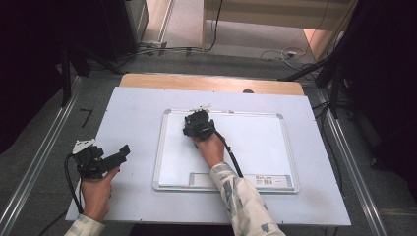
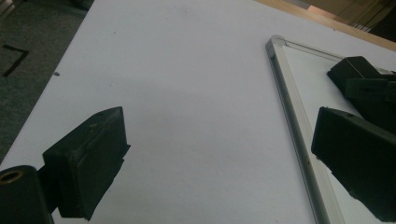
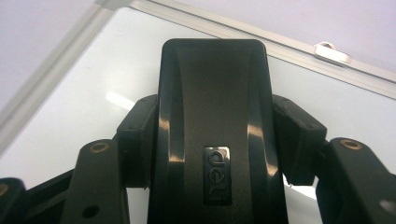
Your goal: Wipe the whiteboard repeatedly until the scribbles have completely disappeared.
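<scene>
My left gripper hovers over the white table, jaws wide apart and holding nothing. On the whiteboard near its upper left corner, my right gripper clamps a black eraser (badge reads "deli").

Pale sheet covering wooden table. Cables on far floor. Metal rails along left and right sides.

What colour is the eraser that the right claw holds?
Glossy black eraser; the right gripper view shows it best.
</scene>
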### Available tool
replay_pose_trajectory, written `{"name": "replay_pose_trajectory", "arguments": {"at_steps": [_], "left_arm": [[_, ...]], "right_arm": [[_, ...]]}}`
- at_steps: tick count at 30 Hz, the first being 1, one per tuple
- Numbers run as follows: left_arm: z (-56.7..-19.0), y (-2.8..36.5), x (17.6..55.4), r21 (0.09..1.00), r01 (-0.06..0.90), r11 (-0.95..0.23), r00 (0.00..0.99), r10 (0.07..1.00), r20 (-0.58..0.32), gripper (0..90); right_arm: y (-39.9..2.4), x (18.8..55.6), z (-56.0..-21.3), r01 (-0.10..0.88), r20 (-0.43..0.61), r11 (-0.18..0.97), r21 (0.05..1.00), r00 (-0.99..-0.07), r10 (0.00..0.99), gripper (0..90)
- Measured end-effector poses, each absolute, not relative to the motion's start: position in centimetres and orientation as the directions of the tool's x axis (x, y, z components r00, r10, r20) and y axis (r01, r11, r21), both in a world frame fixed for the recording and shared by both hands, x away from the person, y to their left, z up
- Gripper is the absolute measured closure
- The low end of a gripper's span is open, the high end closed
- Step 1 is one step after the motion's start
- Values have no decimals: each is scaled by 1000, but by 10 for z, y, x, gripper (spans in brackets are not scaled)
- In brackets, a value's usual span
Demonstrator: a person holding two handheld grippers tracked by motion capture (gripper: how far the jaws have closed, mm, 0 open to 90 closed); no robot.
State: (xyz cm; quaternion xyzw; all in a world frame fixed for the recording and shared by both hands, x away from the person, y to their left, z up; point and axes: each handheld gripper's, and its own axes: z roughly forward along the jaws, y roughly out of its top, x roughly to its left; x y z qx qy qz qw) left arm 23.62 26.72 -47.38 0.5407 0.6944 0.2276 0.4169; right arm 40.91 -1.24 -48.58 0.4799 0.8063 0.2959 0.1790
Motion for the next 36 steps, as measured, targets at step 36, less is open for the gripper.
{"name": "replay_pose_trajectory", "arguments": {"at_steps": [36], "left_arm": [[-474,265,238,766,566,305,-63,942,-329,39]], "right_arm": [[4,383,-488,630,-14,412,658,-537,844,379]]}}
